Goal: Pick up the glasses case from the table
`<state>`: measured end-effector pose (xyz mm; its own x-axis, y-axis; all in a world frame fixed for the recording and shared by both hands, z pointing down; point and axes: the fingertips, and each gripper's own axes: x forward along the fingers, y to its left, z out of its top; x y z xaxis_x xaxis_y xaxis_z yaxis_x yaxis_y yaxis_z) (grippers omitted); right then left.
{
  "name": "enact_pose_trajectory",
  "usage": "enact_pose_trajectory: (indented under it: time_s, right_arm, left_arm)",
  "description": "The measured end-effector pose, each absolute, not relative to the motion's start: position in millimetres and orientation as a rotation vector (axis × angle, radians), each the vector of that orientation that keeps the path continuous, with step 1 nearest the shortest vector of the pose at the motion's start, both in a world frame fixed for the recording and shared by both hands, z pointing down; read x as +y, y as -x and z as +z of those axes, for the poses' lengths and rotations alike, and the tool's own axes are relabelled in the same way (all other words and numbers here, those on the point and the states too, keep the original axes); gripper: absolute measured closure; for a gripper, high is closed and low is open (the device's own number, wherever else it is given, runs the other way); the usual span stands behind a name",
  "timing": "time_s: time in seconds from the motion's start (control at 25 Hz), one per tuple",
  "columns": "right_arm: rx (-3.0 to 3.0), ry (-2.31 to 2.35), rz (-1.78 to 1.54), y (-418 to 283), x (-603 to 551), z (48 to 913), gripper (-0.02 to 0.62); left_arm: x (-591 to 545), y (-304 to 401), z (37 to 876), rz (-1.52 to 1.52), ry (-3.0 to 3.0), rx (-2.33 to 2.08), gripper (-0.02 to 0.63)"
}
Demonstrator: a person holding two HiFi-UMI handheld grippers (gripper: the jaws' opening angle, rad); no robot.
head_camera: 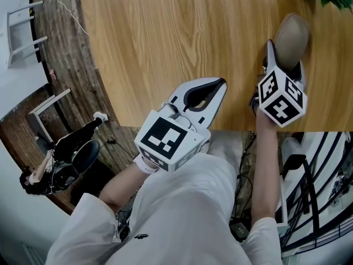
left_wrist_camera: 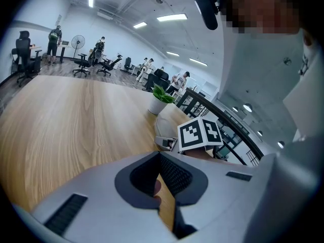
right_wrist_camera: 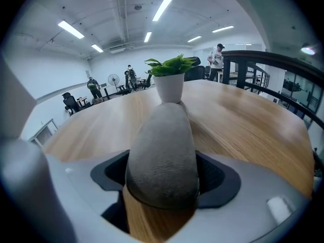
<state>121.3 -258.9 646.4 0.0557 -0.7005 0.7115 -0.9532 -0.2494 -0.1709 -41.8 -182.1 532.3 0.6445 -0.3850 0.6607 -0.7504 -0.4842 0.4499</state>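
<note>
Matt, suede-like grey glasses case lies on smooth, wood-grain table.

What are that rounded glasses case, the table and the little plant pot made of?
Glasses case: grey-brown, matte, finely pebbled, probably faux leather or a felt-like fabric.
Table: light wood or wood-look laminate, with visible grain.
Pot: smooth and white, either ceramic or plastic; can't tell which.

1. My head cam looked steeply down from above the table edge, left gripper and right gripper close beneath.
2. Each gripper cam rode low, looking along its own jaws across the tabletop.
3. All three shared the glasses case; right cam sat nearest it.
</note>
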Motion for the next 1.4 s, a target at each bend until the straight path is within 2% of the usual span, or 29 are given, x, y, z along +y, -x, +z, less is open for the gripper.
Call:
enact_pose_trajectory:
  time_s: [0.68, 1.4]
  right_arm:
    - [-1.744, -1.988, 1.007, -108.3, -258.1, 635.0, 0.213]
    - [-1.889, -1.957, 0.910, -110.7, -215.6, 563.5, 0.213]
  left_arm:
    - [-179.6, 50.1, 520.0, 0.593, -2.127, -0.910, 0.604]
    - [-134.2, 46.2, 468.5, 0.519, -2.177, -0.962, 0.604]
